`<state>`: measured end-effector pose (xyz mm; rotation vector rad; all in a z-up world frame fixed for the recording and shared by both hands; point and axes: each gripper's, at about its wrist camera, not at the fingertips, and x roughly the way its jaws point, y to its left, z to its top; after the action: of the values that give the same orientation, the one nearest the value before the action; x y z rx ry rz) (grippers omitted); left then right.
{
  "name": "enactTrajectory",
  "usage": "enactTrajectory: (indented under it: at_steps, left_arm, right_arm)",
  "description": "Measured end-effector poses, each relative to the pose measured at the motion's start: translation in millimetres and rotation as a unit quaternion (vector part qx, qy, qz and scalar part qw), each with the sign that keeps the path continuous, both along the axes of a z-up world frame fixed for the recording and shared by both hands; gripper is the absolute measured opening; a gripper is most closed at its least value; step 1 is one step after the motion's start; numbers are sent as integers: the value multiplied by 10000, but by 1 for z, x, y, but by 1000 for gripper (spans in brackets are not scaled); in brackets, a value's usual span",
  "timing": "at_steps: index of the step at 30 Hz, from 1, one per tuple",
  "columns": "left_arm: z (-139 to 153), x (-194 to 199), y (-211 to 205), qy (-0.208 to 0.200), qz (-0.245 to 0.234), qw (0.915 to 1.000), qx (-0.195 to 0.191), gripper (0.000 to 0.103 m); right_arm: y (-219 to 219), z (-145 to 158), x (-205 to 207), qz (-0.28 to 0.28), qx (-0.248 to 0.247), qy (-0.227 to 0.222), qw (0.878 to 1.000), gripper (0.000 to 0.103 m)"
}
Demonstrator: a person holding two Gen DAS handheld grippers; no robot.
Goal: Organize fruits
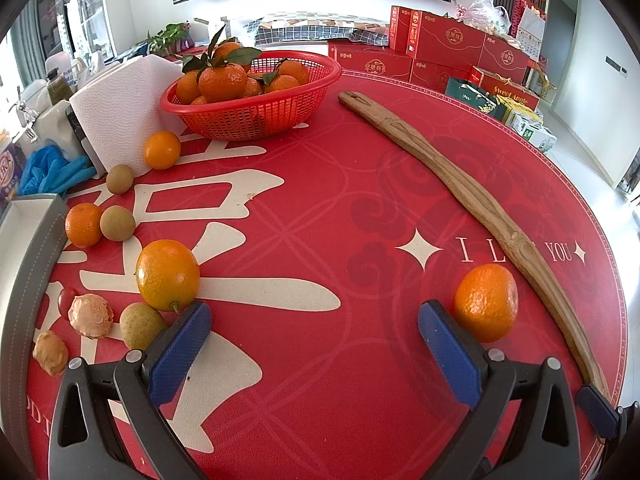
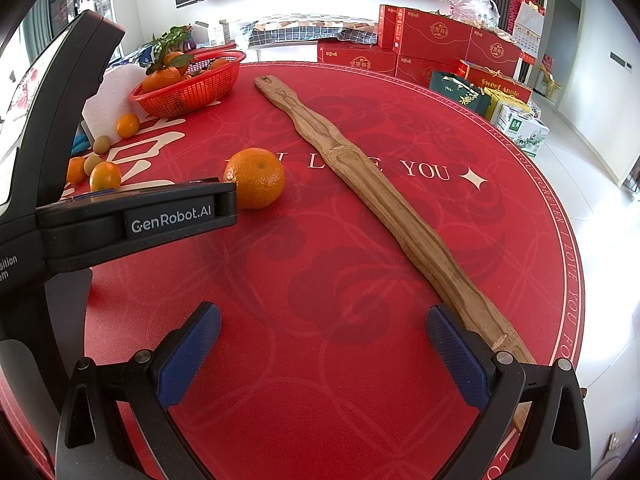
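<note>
**Orange fruit loose on a red table, both grippers empty**

Red cloth covers the round table (image 1: 320, 208). The left gripper (image 1: 314, 322) hovers low, jaws spread wide and holding nothing; a mandarin (image 1: 486, 302) lies just beside its right finger, a larger orange (image 1: 168, 274) by its left. The right gripper (image 2: 324, 328) is likewise spread and empty, beside a long wooden stick (image 2: 384, 208). Far off, a red basket (image 1: 256, 116) holds leafy mandarins.

Red round table (image 1: 320, 208), basket (image 1: 256, 120), loose oranges (image 1: 486, 302), wooden stick (image 1: 460, 200)
</note>
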<state>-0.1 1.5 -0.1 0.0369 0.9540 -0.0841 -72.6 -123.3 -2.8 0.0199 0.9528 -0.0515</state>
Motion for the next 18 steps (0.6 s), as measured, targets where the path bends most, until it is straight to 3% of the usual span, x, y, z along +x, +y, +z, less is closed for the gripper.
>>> enactTrajectory:
  at_steps: [15,18]
  left_arm:
    - [0,0,0,-1,-1,10000,3,103]
    - [1,3,3,4,-229,9997,11,103]
  right_arm:
    - [0,0,1,-2,0,-1,10000,103]
    - [0,0,0,-2,0,-1,10000,103]
